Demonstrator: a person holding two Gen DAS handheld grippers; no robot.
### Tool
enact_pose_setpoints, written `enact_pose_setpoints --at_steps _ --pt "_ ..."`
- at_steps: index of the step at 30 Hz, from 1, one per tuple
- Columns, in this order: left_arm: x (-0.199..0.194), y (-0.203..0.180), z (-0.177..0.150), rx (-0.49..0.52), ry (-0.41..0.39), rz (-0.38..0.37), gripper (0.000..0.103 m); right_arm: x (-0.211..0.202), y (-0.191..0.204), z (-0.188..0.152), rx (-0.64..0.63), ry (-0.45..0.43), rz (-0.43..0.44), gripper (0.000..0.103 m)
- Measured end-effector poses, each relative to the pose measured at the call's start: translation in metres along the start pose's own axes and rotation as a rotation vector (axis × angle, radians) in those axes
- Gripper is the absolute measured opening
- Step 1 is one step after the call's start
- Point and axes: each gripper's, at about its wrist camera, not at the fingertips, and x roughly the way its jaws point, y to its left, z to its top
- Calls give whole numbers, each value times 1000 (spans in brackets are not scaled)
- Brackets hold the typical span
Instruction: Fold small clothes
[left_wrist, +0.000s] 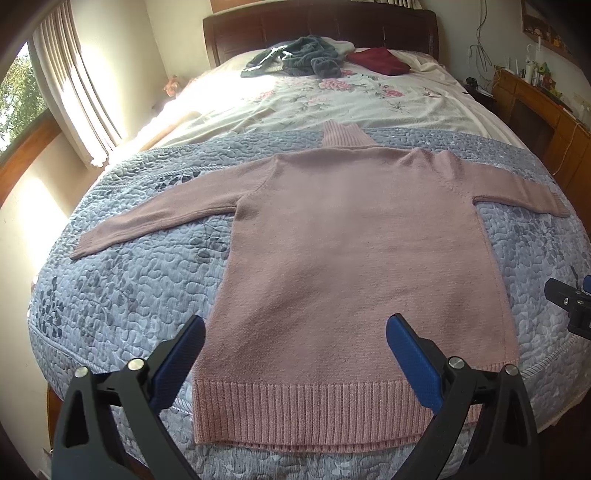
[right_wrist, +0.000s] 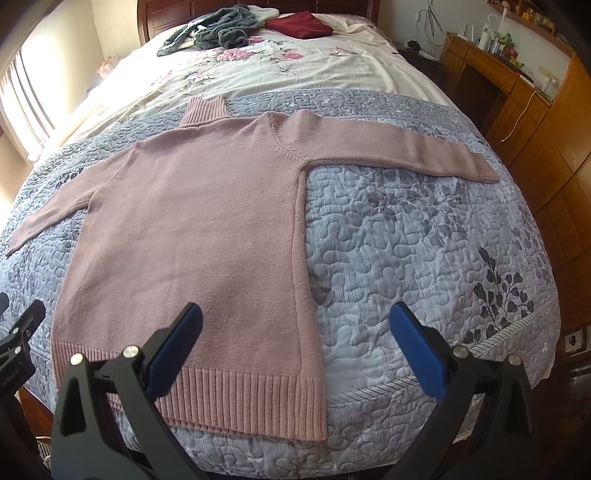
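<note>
One dusty-pink knitted turtleneck sweater (left_wrist: 354, 251) lies flat on the blue-grey quilted bedspread (left_wrist: 140, 280) at the foot of the bed, both sleeves spread sideways, ribbed hem nearest me, ribbed collar pointing toward the dark wooden headboard (left_wrist: 317, 26).

My left gripper (left_wrist: 295, 350) hovers over the hem, its two blue-padded fingers wide apart, nothing between them. My right gripper (right_wrist: 295, 347) is likewise spread and empty, hovering over the sweater's lower right corner, one finger above the knit, the other above bare quilt.

View differences: the left wrist camera shows the sweater's left sleeve to its cuff and a window (left_wrist: 18, 96) with pale pleated curtains (left_wrist: 77, 74); the right sleeve's cuff sits at the far edge there. The right wrist camera shows the right sleeve whole, ribbed cuff included, plus a run of wooden cabinets (right_wrist: 535, 122) with small items on top. Each camera catches a black corner of the other gripper at its frame edge.

Textures: body of the sweater fine plain knit; hem, cuffs and collar vertical rib. Quilt stitched in pebble pattern with dark leaf prints. Beyond it, a cream floral sheet (right_wrist: 258, 70).

Count at the headboard end: one grey-green fuzzy garment (right_wrist: 218, 29), crumpled; one dark red cloth (right_wrist: 299, 24), folded.
</note>
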Motion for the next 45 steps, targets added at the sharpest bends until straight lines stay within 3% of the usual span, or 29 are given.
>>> enact_pose_setpoints --at_steps 45 --pt "-2 0 0 11 -11 12 99 -3 2 2 -2 -6 12 100"
